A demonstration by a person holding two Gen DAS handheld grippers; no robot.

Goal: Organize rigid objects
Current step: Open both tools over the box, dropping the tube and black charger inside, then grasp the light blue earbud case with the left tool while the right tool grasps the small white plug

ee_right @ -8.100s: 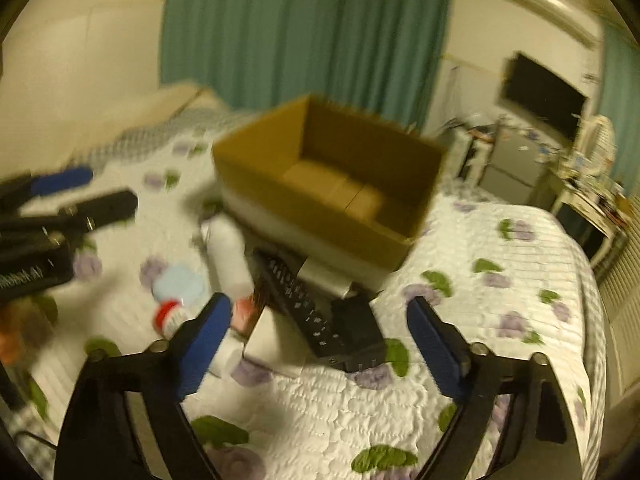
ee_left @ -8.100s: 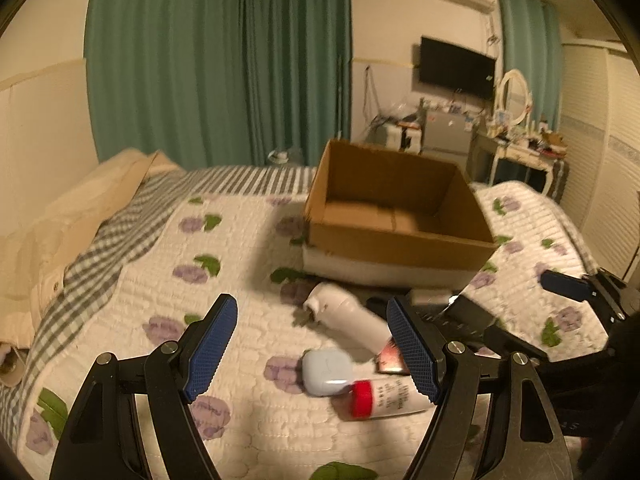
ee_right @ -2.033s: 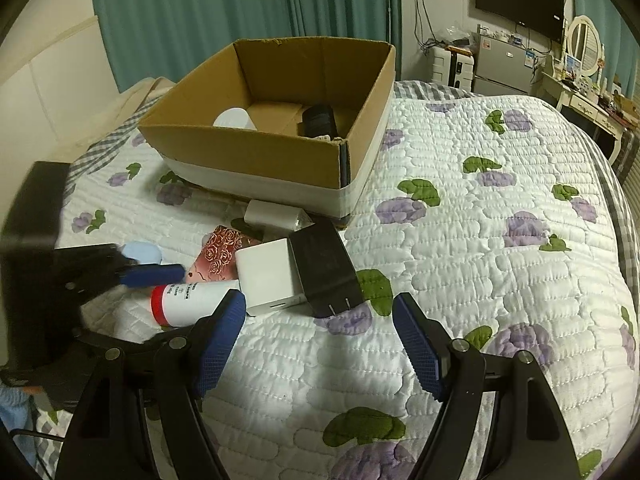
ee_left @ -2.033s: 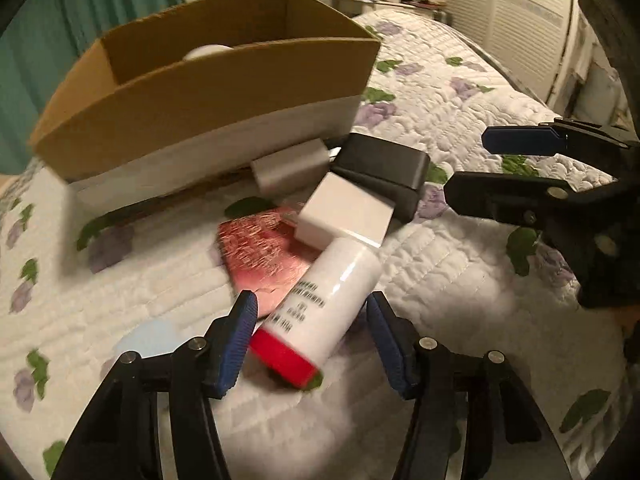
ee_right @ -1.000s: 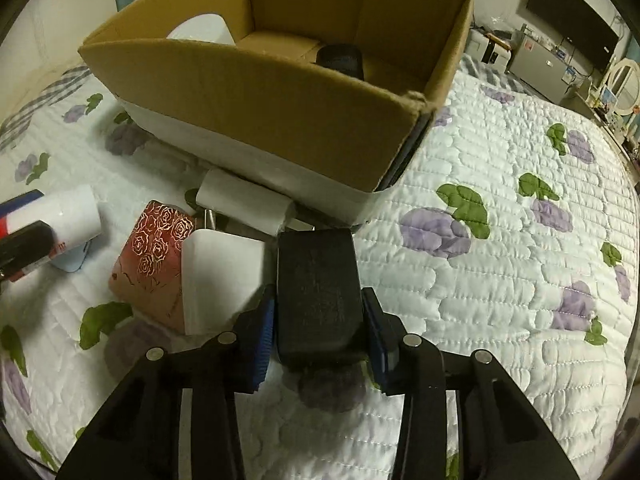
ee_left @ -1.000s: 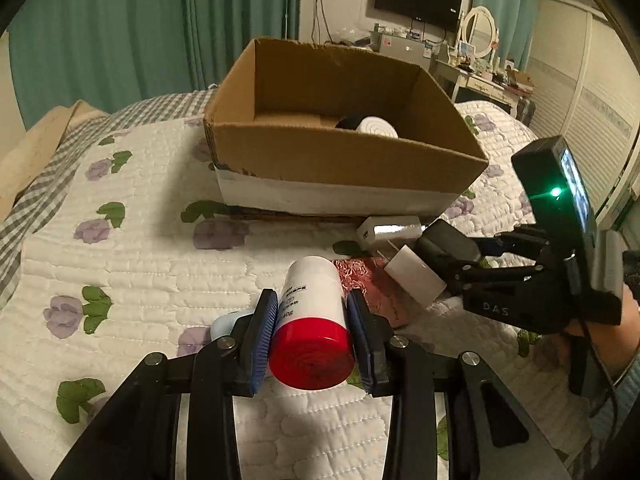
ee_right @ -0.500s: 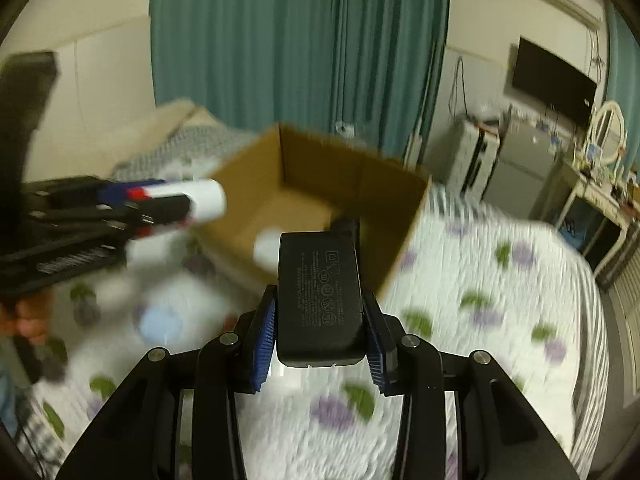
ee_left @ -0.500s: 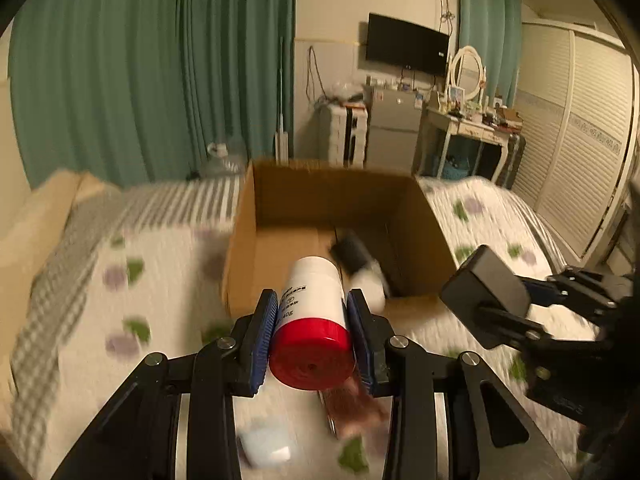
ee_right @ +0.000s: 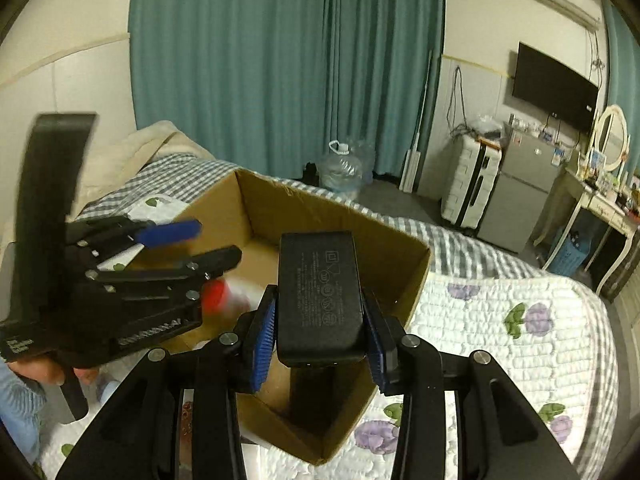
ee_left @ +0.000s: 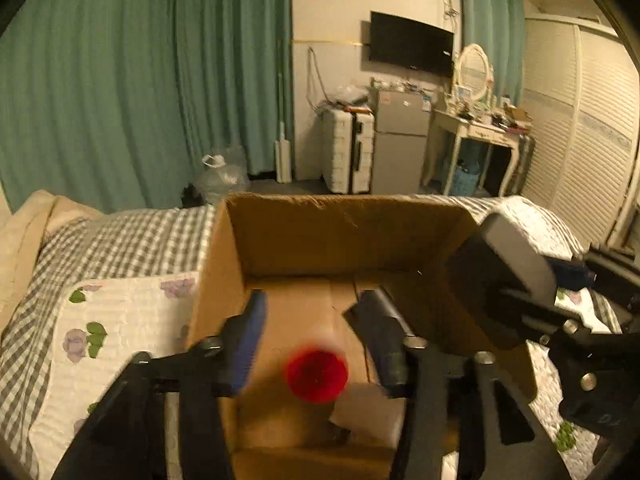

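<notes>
An open cardboard box (ee_left: 344,220) sits on the bed; it also shows in the right wrist view (ee_right: 280,204). My left gripper (ee_left: 316,336) is open above the box. The white bottle with a red cap (ee_left: 317,376) is loose below its fingers, blurred, dropping into the box; it also shows in the right wrist view (ee_right: 218,296). My right gripper (ee_right: 318,340) is shut on a black power adapter (ee_right: 318,292) and holds it over the box's near right corner. The adapter shows at the right in the left wrist view (ee_left: 504,276).
The bed has a white floral quilt (ee_right: 500,332) and a checked blanket (ee_left: 120,236). A dark item lies on the box floor (ee_left: 336,434). Green curtains, a fridge (ee_left: 396,156), a suitcase and a dressing table (ee_left: 476,136) stand beyond the bed.
My left gripper has opened over the box and the red-capped bottle has left its fingers and is falling. My right gripper has carried the adapter closer over the box.
</notes>
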